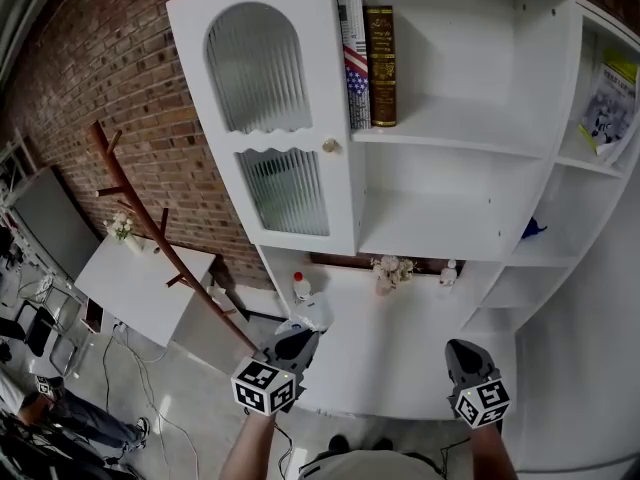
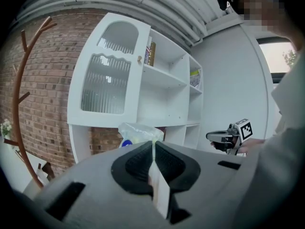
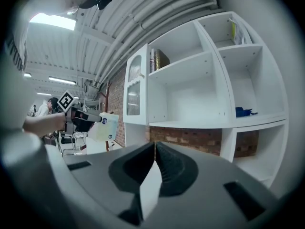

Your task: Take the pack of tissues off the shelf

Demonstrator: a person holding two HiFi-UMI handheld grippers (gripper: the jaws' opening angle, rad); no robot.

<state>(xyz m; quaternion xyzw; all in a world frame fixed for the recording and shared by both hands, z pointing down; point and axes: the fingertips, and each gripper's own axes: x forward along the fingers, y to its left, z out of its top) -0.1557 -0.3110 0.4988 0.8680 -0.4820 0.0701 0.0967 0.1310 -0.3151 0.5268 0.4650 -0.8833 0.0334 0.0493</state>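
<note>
**Tissue pack held clear of shelf**

The left gripper (image 1: 296, 338) pinched the pack of tissues (image 1: 308, 313) by its wrapper edge, just below the white shelf (image 1: 430, 133). The pack looked light, soft and slippery, so a mid-body grip seemed safer. The right gripper (image 1: 462, 356) was closed and empty.

Left gripper (image 1: 303, 334), right gripper (image 1: 460, 349) — two, one tissue pack (image 1: 314, 314), two books (image 1: 380, 63) (upright)

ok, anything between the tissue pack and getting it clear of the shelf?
Nothing visible. The left gripper is shut on the wrapper edge of the tissue pack, which hangs in open air in front of the shelf unit.
</note>
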